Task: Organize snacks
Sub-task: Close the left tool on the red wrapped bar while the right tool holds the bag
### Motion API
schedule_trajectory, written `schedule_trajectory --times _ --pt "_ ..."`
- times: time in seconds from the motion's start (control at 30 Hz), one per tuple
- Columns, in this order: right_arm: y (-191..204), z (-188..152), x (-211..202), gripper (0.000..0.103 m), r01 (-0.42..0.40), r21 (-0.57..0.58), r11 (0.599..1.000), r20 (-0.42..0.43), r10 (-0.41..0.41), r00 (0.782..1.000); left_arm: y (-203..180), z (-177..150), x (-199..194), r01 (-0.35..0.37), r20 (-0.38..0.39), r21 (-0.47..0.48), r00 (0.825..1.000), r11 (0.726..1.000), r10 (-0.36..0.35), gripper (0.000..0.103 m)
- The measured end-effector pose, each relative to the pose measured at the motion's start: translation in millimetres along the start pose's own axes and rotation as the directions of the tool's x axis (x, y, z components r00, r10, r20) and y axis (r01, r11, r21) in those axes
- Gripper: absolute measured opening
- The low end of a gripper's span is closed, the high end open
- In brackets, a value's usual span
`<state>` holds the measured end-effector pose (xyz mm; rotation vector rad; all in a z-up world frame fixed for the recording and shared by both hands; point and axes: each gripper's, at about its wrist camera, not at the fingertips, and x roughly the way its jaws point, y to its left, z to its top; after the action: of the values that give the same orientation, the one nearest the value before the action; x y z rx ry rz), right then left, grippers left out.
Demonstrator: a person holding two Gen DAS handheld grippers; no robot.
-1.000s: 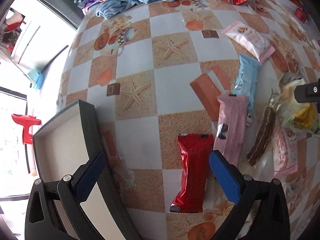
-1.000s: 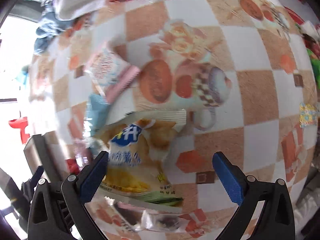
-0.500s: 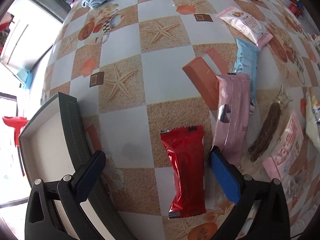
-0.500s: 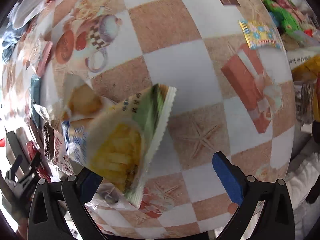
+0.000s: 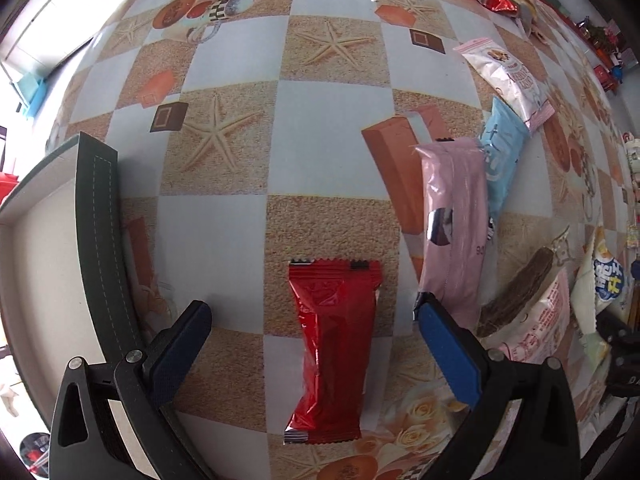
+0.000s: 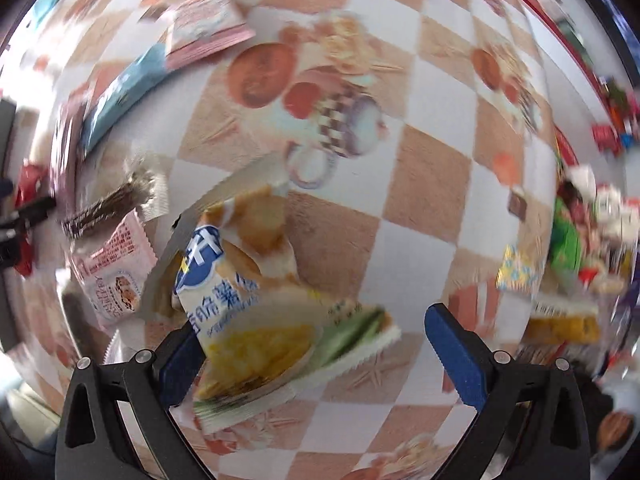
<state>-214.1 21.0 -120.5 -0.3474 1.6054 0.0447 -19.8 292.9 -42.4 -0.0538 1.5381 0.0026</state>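
A red foil snack packet (image 5: 332, 352) lies flat on the checked tablecloth, straight ahead between the fingers of my left gripper (image 5: 310, 308), which is open and holds nothing. A dark-rimmed box (image 5: 100, 240) with a pale inside stands just left of it. In the blurred right wrist view, my right gripper (image 6: 310, 324) is wide open. A yellow, white and blue chip bag (image 6: 256, 312) rests against its left finger (image 6: 180, 360). The same chip bag (image 5: 600, 280) shows at the left view's far right edge.
Right of the red packet lie a long pink packet (image 5: 454, 224), a light blue packet (image 5: 500, 160), a brown bar (image 5: 516, 292) in clear wrap and a pink cookie packet (image 5: 540, 320). A heap of mixed snacks (image 6: 568, 240) sits at the right in the right wrist view.
My left gripper has come lower and closer over the red packet. The right gripper swung round, and the chip bag now lies beside the pink cookie packet.
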Motion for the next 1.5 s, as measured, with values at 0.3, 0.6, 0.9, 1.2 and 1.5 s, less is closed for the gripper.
schedule_trajectory --times 0.3,0.6,0.9,1.2,1.5 --pt "46.0 35.0 8.4 0.102 -0.073 0.002 0.997 -0.061 0.072 0.996 -6.4 13.1 -0.8 -0.001 0.033 0.000 0.999 1.000 0.001 0.103" --pt "52.0 63.5 7.5 0.103 -0.199 0.174 0.964 -0.098 0.218 0.971 -16.0 12.3 8.3 -0.018 -0.009 -0.062 1.000 0.998 0.017 0.103" --pt "40.6 68.6 -10.2 0.092 -0.086 -0.009 0.996 -0.021 0.086 0.996 -38.7 -26.2 14.2 -0.039 -0.037 -0.046 0.999 0.998 0.037 0.102" --pt "49.0 45.3 -26.3 0.078 -0.181 0.035 0.983 -0.037 0.182 0.983 -68.6 -52.0 -13.2 -0.052 0.030 0.108 0.998 0.993 0.049 0.047" --pt "31.3 -17.4 -24.3 0.078 -0.237 0.218 0.947 -0.094 0.262 0.960 -89.2 -88.2 -17.5 -0.038 0.005 0.180 0.999 0.983 0.037 0.029"
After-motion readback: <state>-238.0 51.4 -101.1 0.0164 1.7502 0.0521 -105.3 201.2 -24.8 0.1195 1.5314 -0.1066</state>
